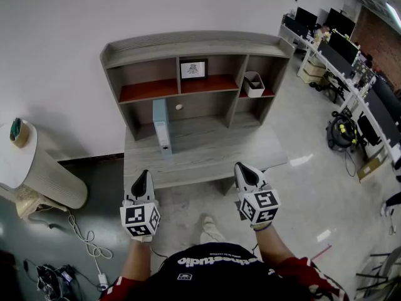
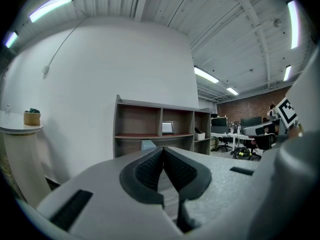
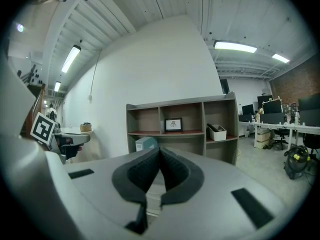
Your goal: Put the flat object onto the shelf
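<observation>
A flat light-blue box (image 1: 161, 128) stands on edge on the grey desk (image 1: 207, 152), under the shelf unit (image 1: 194, 68). Both grippers hover in front of the desk's near edge, apart from the box. My left gripper (image 1: 143, 177) is shut with nothing between its pads. My right gripper (image 1: 245, 171) is also shut and empty. In the left gripper view the closed left gripper (image 2: 163, 153) points at the shelf unit (image 2: 155, 129), with the blue box (image 2: 148, 144) just above its tips. The right gripper view shows the right gripper (image 3: 159, 153) shut below the blue box (image 3: 145, 143).
A framed picture (image 1: 193, 69) stands in the middle compartment and a white bin (image 1: 254, 84) in the right one. A white round side table (image 1: 25, 168) with a small pot (image 1: 17, 132) stands at left. Cables (image 1: 88, 246) lie on the floor. Office desks with monitors (image 1: 341, 42) run along the right.
</observation>
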Tool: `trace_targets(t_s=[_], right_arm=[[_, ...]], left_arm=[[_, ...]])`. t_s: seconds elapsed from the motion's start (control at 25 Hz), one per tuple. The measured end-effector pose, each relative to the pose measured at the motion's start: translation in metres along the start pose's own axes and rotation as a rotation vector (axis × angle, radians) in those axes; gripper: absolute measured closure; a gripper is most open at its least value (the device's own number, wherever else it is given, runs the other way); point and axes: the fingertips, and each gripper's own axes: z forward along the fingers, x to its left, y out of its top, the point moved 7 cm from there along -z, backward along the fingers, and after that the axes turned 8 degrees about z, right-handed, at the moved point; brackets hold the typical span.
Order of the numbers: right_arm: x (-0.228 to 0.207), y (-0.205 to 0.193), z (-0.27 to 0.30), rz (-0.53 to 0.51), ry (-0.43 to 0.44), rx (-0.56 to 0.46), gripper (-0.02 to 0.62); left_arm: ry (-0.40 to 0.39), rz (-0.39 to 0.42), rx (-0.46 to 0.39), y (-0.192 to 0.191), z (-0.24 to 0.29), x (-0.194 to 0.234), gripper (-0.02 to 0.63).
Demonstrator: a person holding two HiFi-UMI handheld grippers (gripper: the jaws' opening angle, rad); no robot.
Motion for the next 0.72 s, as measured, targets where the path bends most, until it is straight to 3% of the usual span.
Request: trace_targets(t_s=[0.72], right_arm=[[0.002,-0.004,-0.019,0.009,-0.015,-0.008,0.597]], left_arm=[[-0.003,0.013,-0.012,0.002,-0.016,-0.008,0.6]])
